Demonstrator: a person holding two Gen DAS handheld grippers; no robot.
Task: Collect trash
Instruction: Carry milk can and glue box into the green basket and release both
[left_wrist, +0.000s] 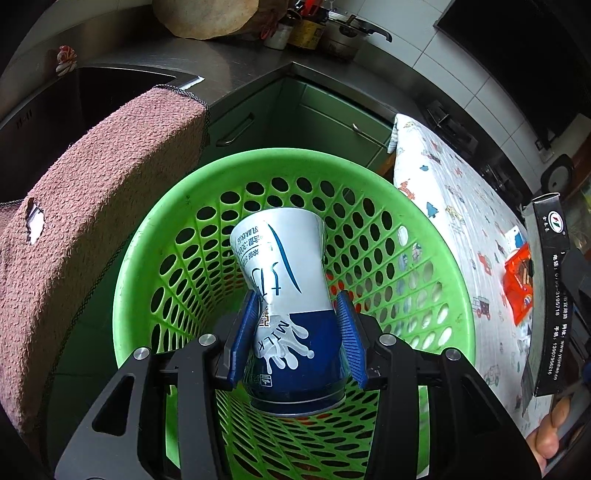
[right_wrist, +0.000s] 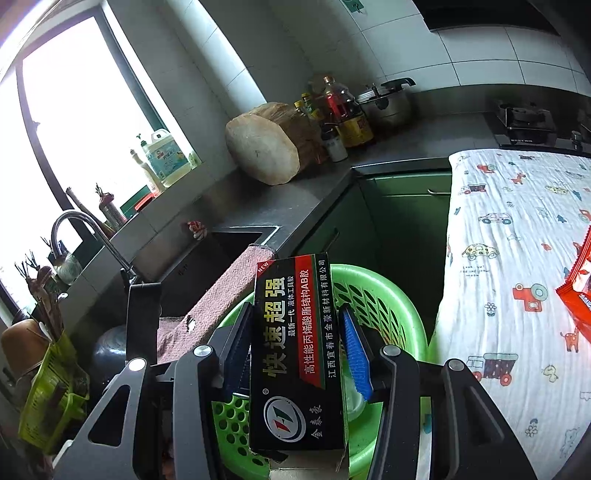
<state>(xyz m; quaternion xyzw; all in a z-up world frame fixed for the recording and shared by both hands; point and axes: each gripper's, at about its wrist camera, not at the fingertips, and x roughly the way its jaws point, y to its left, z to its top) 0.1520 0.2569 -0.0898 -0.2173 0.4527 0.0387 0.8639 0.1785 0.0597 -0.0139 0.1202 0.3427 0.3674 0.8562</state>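
Observation:
A crushed blue and white milk can (left_wrist: 284, 258) sits between the blue pads of my left gripper (left_wrist: 297, 299), which is shut on it. The can hangs over the mouth of a green perforated basket (left_wrist: 295, 162), tilted down into it. My right gripper (right_wrist: 295, 312) is shut on a black cardboard glue box (right_wrist: 291, 350), held upright just above the near rim of the basket (right_wrist: 388, 284). In the left wrist view the same box (left_wrist: 550, 295) shows at the right edge, with a person's fingers (left_wrist: 546, 439) below it.
A pink towel (left_wrist: 92, 203) hangs over the sink edge left of the basket. To the right stands a table with a printed cloth (right_wrist: 517, 240), bearing a red wrapper (right_wrist: 580, 295). Behind are green cupboards (left_wrist: 325, 122) and a counter with a chopping block (right_wrist: 262, 147), bottles and a pot.

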